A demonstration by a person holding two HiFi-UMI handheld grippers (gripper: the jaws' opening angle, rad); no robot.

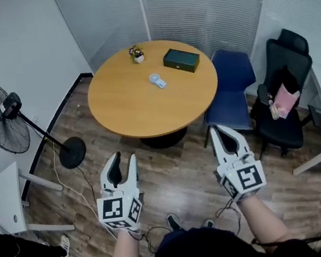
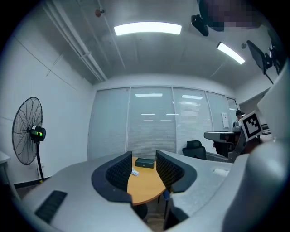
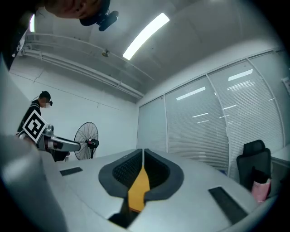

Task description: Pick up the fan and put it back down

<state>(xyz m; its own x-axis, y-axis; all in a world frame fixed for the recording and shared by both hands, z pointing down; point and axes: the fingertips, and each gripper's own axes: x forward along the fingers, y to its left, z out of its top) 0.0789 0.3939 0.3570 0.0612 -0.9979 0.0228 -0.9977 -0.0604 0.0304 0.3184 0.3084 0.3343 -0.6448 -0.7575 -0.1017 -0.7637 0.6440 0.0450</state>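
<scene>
- Looks like a small handheld fan [image 1: 157, 81] lying flat near the middle of the round counter [image 1: 126, 103], close to a dark green box [image 1: 181, 60] but not touching it.
- Ahead of both grippers and well apart from them, which hang over the wooden floor short of the counter's near edge.
- Left gripper [image 1: 124, 158]: level, jaws apart, nothing between them. Sighting through that gap in the left gripper view puts the little fan almost dead centre.
- Right gripper [image 1: 214, 129]: jaws pressed together, empty, aimed a touch right of the fan.
- Long axis apparently slanting, head up-left and handle down-right in the head view. Too small to be sure.
- Roughly the same reach from either side. Judging the left better placed, being already open and lined up, so likely a straight push forward over the counter edge.
- Also a tall pedestal fan [image 1: 0, 118] by the left wall. If that one is meant, nearer the left side again.
</scene>
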